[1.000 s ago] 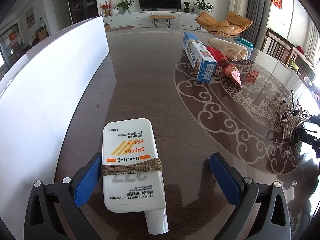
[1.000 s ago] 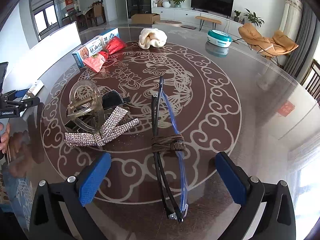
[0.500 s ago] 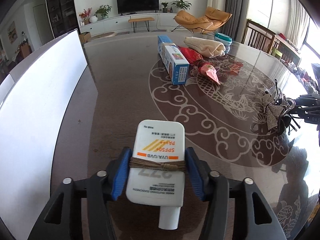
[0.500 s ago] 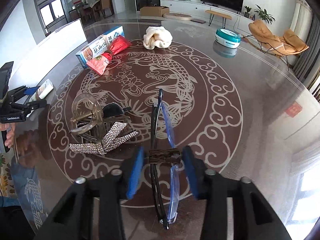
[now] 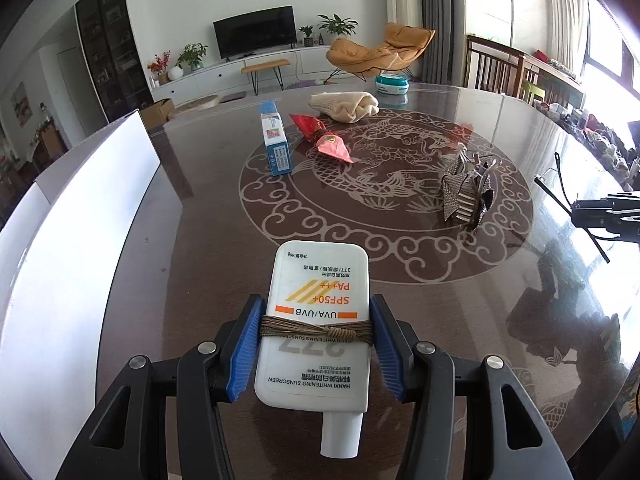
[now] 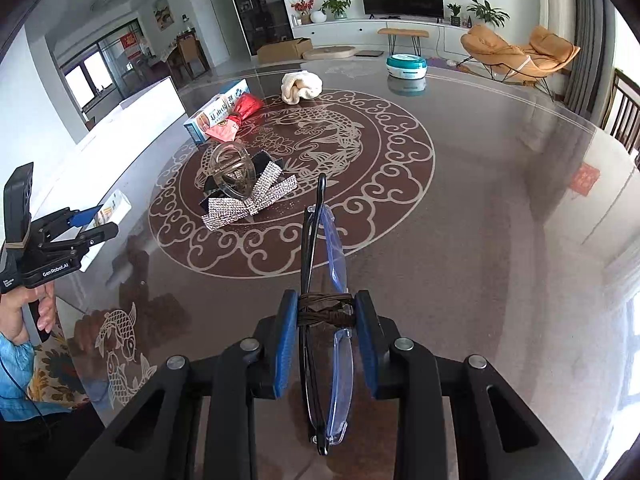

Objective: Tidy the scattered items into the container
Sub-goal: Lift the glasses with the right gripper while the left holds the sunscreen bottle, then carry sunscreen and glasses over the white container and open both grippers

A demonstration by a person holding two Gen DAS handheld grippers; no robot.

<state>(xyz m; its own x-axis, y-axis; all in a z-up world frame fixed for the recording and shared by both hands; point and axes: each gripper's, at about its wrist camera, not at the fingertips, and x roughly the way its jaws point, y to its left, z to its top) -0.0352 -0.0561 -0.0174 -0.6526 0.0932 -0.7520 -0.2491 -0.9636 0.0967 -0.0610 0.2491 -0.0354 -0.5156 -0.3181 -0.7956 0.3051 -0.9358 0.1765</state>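
My bench (image 5: 192, 240) is a dark, glossy round top with a pale fish-and-cloud medallion at its middle, standing in a bright living room: a TV (image 5: 254, 36) on a long white cabinet at 12 o'clock, an orange lounge chair (image 5: 380, 50) at 1 o'clock, wooden chairs by the windows further right. A white container (image 5: 80, 216) runs along the bench's edge at 9 to 10 o'clock in my left view.

My left tongs (image 5: 316, 344) pinch a white sunscreen (image 5: 316, 320) across its middle, at a brown cord wrap. Its long axis runs away from me toward 12 o'clock, cap toward me at 6, flat end pointing at the medallion; it looks clear of the bench.

My right tongs (image 6: 326, 338) are pressed together on folded glasses (image 6: 324, 316), also at a cord wrap. They lie lengthwise along the fingers, pointing to 12 o'clock.

On the medallion sit a rhinestone bow and a clear hair claw (image 6: 232, 170), touching. At 11 o'clock lie a blue box (image 6: 214, 116) and red packets (image 6: 236, 118), with a rolled cloth (image 6: 300, 86) beyond.
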